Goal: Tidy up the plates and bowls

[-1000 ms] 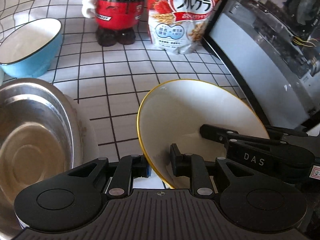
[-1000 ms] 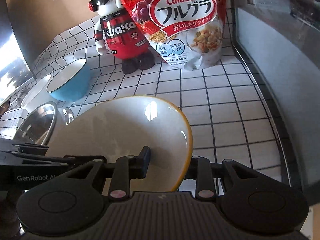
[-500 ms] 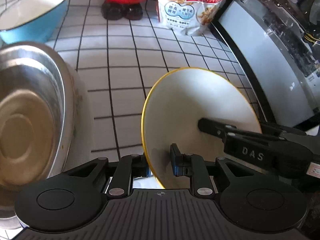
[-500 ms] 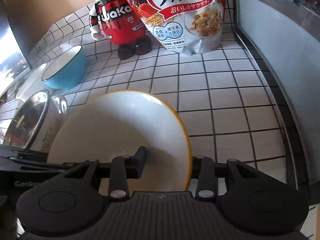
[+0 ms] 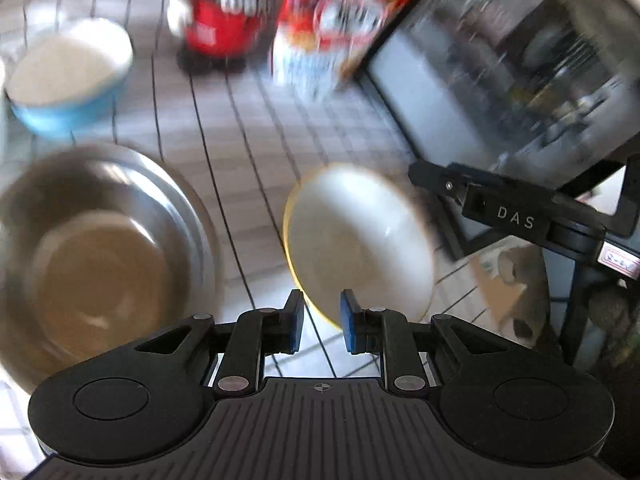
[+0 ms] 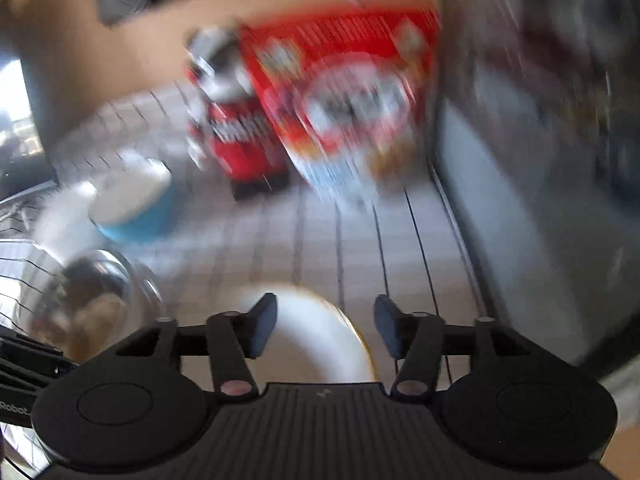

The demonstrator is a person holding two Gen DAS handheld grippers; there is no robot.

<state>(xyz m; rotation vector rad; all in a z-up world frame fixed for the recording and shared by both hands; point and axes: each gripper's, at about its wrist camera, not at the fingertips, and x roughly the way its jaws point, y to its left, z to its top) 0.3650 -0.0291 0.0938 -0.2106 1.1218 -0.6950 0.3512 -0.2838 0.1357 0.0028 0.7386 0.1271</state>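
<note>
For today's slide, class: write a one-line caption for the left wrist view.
Left gripper pinches the yellow-rimmed white bowl beside a steel bowl on the checked tablecloth.

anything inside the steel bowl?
The steel bowl looks empty in the left wrist view: only bare, blurred metal. What lies under it is covered; a white rim shows behind it.

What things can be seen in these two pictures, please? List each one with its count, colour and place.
yellow-rimmed bowl: 1, white inside, clamped by its rim in the left gripper
steel bowl: 1, silver, at the left
blue bowl: 1, white inside, far left
toy figure: 1, red and black, at the back
cereal bag: 1, red, beside the figure
tablecloth: 1, white with black grid
left gripper: 1, black, shut on the bowl rim
right gripper: 1, black, jaws just opened, off the bowl
</note>
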